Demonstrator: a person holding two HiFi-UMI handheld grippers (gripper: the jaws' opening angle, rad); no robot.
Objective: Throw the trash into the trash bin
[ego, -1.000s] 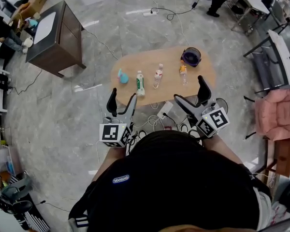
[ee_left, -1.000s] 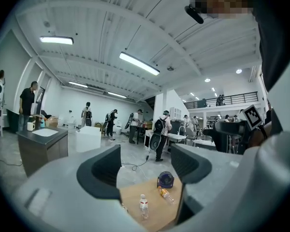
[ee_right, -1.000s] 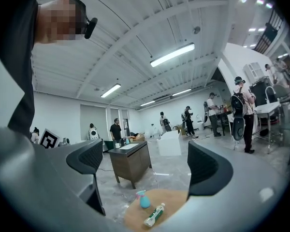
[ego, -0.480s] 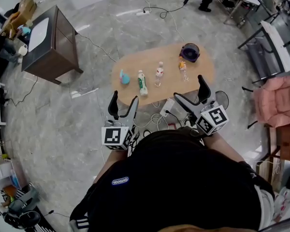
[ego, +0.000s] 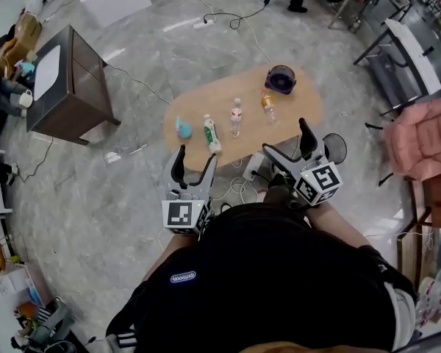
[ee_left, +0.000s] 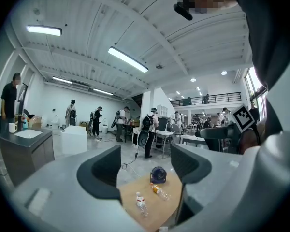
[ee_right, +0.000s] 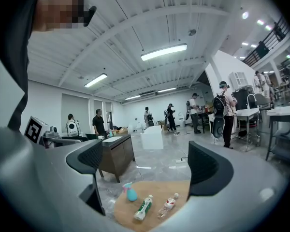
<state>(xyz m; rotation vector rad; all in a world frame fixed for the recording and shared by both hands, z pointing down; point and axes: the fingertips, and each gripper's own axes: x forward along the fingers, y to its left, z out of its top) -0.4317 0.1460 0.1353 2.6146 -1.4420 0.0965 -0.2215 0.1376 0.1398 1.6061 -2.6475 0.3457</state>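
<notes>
Wooden table (ego: 307, 110), bottles (ego: 236, 116) (perhaps four), grey floor (ego: 125, 190)

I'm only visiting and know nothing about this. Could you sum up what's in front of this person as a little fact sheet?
Surface: oval wooden table on a grey stone floor
Trash on it: teal spray bottle, green-labelled bottle, red-labelled bottle, orange bottle, roughly in a row
Bin: purple trash bin on the table, just beyond the orange bottle
Left gripper: jaws apart, holding nothing, short of the table
Right gripper: jaws apart, holding nothing, short of the table
</notes>
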